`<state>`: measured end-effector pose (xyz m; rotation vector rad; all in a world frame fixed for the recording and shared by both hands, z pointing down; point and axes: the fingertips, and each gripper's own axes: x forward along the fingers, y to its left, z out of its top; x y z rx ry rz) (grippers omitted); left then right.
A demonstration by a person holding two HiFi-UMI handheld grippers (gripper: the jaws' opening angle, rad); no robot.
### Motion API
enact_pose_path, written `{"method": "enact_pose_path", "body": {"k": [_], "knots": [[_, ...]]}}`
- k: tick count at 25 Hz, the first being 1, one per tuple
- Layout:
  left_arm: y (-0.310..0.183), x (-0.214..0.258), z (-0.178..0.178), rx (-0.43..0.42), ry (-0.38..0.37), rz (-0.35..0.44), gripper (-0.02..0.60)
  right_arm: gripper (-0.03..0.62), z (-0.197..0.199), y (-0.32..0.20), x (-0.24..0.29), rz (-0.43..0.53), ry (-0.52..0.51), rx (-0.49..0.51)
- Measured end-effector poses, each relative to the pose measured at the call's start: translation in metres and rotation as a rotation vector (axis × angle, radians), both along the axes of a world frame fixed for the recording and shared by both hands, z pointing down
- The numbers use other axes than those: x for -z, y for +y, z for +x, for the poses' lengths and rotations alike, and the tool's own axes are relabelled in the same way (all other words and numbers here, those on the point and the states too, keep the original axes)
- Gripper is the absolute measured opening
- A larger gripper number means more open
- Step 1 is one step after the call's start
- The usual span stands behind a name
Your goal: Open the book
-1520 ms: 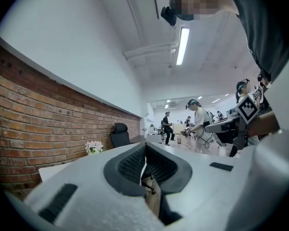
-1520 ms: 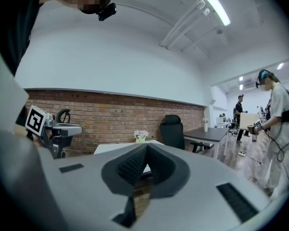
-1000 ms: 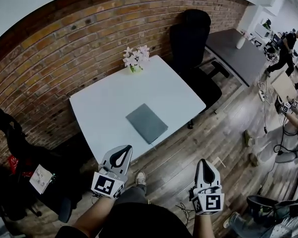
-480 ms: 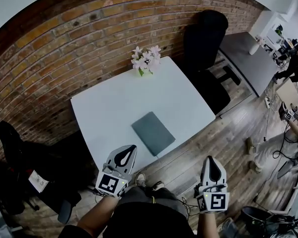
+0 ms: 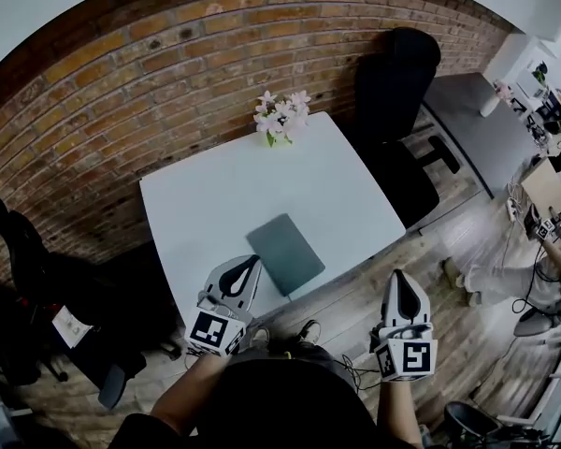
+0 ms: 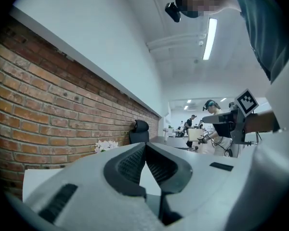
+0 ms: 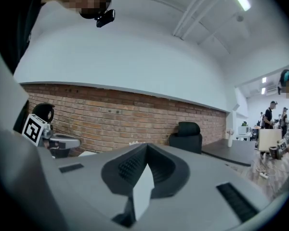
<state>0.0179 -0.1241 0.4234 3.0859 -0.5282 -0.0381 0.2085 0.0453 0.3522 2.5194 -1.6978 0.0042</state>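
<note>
the left gripper (image 5: 251, 267) has its jaws pressed together on nothing, at the near edge of the white table (image 5: 196, 204); the closed grey book (image 5: 284, 253) lies flat just beside its tip, to the right. the right gripper (image 5: 399, 279), also closed and empty, hangs over the floor, with the book off to its left
</note>
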Motion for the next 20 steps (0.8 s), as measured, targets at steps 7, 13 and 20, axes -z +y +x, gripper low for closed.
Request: {"method": "enact_pose_path", "body": {"k": [7,13,20], "knots": [[0.002,0.014,0.021,0.06,-0.028,0.056,0.026,0.011,0.036,-0.002,-0.007,0.015,-0.026,0.063],[0.022,-0.01,0.041,0.076,-0.066,0.048,0.026,0.011,0.05,-0.01,-0.019,0.002,-0.045,0.131],[0.03,-0.029,0.064,0.106,-0.122,0.064,0.026,0.011,0.061,-0.02,-0.024,-0.009,-0.054,0.189]]}}
